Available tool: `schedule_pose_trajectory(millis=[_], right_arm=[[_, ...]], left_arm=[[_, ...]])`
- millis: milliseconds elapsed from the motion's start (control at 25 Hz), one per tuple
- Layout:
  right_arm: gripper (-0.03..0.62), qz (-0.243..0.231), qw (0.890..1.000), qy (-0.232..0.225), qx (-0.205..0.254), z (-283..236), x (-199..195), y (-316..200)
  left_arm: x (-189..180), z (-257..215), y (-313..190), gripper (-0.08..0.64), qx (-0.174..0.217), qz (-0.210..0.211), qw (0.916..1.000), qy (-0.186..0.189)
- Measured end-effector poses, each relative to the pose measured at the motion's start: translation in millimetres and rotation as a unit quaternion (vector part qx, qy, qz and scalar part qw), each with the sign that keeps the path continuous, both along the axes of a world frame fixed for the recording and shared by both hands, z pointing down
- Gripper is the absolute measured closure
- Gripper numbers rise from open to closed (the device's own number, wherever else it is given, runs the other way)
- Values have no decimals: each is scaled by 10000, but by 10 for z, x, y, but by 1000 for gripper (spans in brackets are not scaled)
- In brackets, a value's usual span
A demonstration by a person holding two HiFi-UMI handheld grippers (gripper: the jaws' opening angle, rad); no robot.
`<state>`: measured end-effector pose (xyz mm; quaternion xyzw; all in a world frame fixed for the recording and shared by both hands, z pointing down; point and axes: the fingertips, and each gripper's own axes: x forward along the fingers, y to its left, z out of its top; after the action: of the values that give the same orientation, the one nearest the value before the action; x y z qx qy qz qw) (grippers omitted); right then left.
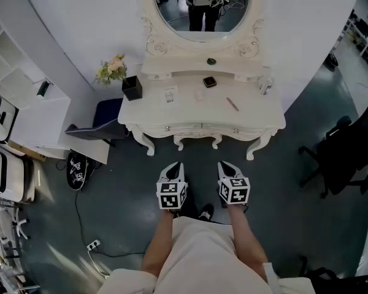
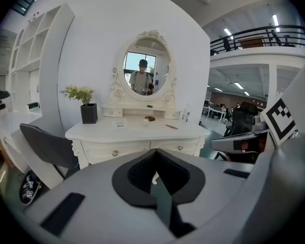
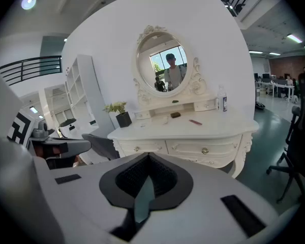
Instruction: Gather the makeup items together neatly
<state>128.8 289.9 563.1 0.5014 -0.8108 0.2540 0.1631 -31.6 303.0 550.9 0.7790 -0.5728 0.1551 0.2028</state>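
Left gripper (image 1: pixel 176 166) and right gripper (image 1: pixel 226 166) hang short of the desk (image 1: pixel 257 112), fingers clenched on nothing. I see the compact (image 1: pixel 209 81) and pencil (image 1: pixel 232 104) well ahead, the pencil slanting, nearer my right.

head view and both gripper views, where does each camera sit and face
Head view: on the person's head, looking steeply down at the dressing table; left gripper, right gripper and forearms show.
Left gripper view: on the left gripper, facing the table; shut jaws show.
Right gripper view: on the right gripper, facing the table; shut jaws show.
All share the oval mirror.
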Motion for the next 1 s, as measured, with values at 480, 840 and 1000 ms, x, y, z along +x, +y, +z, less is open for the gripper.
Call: schedule_pose_trajectory(millis=[480, 840, 1000], right_arm=[[549, 65, 9997, -214, -75, 62, -89, -127], [549, 52, 9995, -306, -90, 75, -270, -519], [549, 82, 9996, -244, -131, 63, -332, -766]], left_arm=[[-82, 56, -46, 545, -234, -81, 9993, 276], [-320, 28, -530, 545, -125, -37, 9999, 57], [-403, -33, -902, 545, -81, -12, 9999, 112]])
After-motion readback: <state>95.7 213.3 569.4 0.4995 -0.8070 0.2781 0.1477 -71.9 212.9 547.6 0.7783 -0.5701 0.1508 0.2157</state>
